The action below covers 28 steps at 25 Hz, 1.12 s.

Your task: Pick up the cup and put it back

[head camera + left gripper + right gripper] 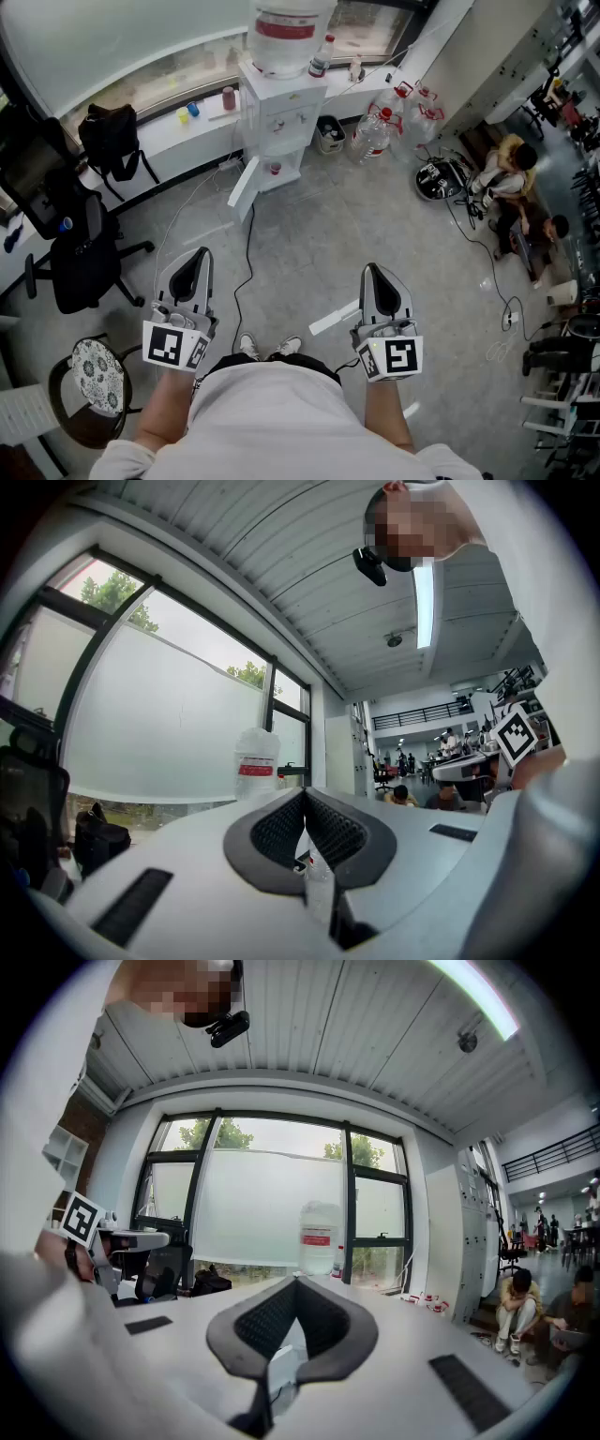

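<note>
A white water dispenser (278, 117) with a big jug (286, 33) on top stands by the window, several steps ahead of me. A dark red cup (228, 97) sits on the white sill to its left, beside small yellow and blue items. My left gripper (199, 255) and right gripper (372, 270) are held level at waist height, pointing toward the dispenser, far from it. In the left gripper view the left gripper (305, 794) has its jaws closed together with nothing between them. The right gripper (294, 1281) looks the same in its own view, with the jug (319, 1238) straight beyond.
A black office chair (80, 267) and a stool with a patterned cushion (98, 375) stand at the left. Spare water jugs (384, 127) sit right of the dispenser, whose lower door (244, 187) hangs open. People sit on the floor at the right (506, 169), among cables. A white panel (335, 319) lies near my feet.
</note>
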{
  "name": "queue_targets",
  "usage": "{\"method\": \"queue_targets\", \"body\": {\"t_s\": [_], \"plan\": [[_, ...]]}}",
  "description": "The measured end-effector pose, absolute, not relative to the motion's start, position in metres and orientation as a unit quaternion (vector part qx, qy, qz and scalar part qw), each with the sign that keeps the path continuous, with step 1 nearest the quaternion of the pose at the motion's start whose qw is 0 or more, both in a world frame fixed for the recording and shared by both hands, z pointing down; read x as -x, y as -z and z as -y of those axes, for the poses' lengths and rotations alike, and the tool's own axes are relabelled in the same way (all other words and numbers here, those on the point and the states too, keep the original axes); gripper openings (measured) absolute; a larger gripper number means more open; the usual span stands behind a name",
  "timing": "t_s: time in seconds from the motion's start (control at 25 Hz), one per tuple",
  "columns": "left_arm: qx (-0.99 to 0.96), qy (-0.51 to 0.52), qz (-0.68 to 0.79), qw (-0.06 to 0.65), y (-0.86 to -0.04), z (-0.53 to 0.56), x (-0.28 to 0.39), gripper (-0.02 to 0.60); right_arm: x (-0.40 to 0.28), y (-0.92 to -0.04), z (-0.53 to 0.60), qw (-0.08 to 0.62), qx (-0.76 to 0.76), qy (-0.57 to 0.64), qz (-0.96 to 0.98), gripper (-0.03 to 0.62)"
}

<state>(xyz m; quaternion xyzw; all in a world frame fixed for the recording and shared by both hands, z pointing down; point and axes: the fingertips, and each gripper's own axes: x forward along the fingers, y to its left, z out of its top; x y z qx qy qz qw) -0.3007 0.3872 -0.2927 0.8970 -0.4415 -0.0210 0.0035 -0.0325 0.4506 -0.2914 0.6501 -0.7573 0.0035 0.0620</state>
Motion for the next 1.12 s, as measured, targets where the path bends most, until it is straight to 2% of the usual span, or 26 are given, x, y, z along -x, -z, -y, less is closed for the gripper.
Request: {"method": "queue_targets", "body": {"t_s": [0.68, 1.12], "plan": [[-0.905, -0.009, 0.425, 0.013, 0.273, -0.389, 0.248, 0.023, -0.027, 0.243, -0.487, 0.036, -0.668, -0.082, 0.738, 0.02], [-0.918, 0.001, 0.392, 0.056, 0.232, -0.297, 0.201, 0.025, -0.047, 0.225, -0.42, 0.076, -0.675, -0.087, 0.729, 0.02]]}}
